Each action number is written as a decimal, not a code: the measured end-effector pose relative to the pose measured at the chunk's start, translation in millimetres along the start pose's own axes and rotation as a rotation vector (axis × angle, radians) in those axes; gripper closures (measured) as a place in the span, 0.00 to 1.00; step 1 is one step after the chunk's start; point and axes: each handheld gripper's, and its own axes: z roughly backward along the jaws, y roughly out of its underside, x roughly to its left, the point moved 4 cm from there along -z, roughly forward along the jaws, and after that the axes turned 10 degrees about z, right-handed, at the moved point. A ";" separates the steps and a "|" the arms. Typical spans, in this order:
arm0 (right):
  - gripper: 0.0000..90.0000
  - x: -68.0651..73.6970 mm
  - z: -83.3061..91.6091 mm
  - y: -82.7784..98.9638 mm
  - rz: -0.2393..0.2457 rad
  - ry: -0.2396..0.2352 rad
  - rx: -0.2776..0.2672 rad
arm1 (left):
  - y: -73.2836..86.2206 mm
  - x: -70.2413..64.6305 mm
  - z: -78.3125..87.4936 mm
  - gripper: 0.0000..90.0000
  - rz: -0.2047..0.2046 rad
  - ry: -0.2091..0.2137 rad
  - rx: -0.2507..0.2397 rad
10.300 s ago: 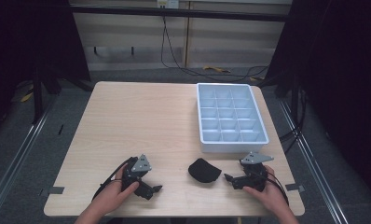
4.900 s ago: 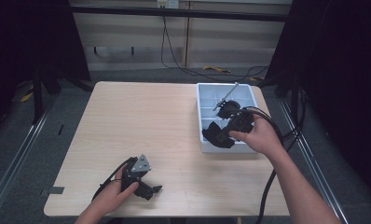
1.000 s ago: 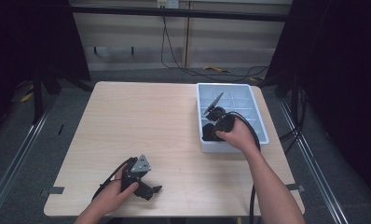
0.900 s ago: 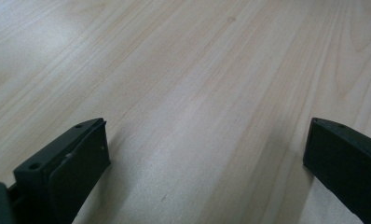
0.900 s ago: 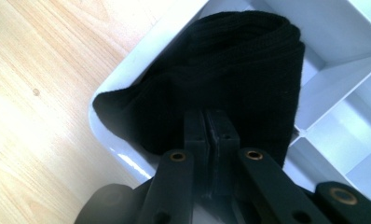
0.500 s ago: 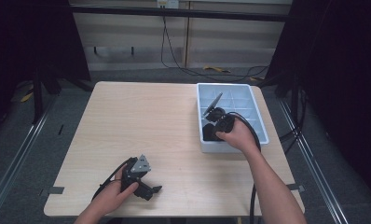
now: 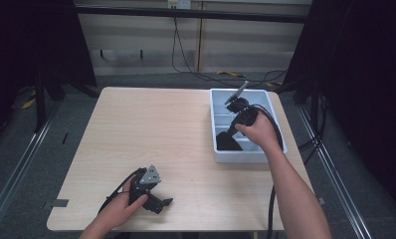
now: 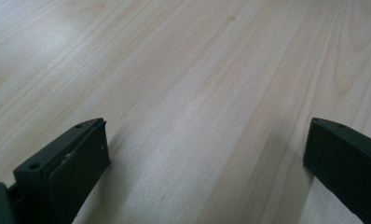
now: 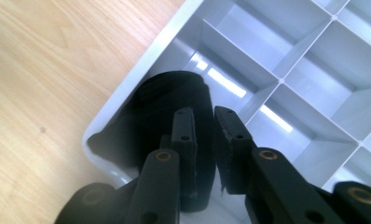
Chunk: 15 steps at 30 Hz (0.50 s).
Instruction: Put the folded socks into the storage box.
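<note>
A black, rounded object (image 7: 227,142) sits in the near-left corner compartment of the light blue divided tray (image 7: 246,157). My right gripper (image 7: 232,131) reaches down into that corner from above the tray. In the right gripper view its jaws stand almost together, pinching an edge of the black object (image 9: 169,93), so the right gripper (image 9: 206,114) is shut on it. My left gripper (image 7: 161,204) rests on the wooden table (image 7: 151,129) near the front edge. Its jaws stand wide apart in the left gripper view, and the left gripper (image 8: 204,135) has only bare wood between them.
The tray's other compartments (image 9: 314,56) look bare. The tray stands at the table's right side, close to the right edge. Cables (image 7: 265,112) trail from the right gripper over the tray. Dark frame posts and floor surround the table.
The black object went from the table's front into the tray. In the last second my right gripper sank slightly toward the tray's near-left corner. The left gripper stayed still.
</note>
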 end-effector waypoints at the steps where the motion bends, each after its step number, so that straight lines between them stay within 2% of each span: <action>1: 0.85 -1.5 -2.7 -0.5 0.001 0.003 0.007 | 0.0 0.0 0.0 0.00 -0.001 0.000 0.000; 4: 0.82 -1.6 -8.2 -3.2 -0.020 -0.023 0.001 | 0.0 0.1 0.0 0.00 0.000 0.000 0.000; 6: 0.77 0.2 -13.8 -3.7 -0.013 -0.038 0.024 | 0.0 0.0 0.1 0.00 0.000 0.000 0.001; 10: 0.74 3.5 -19.3 -3.1 -0.013 -0.062 0.043 | 0.0 0.0 0.1 0.00 0.001 0.000 0.000; 15: 0.80 6.1 -20.8 2.3 -0.002 -0.061 0.064 | 0.0 -0.1 -0.2 0.00 0.000 0.001 -0.002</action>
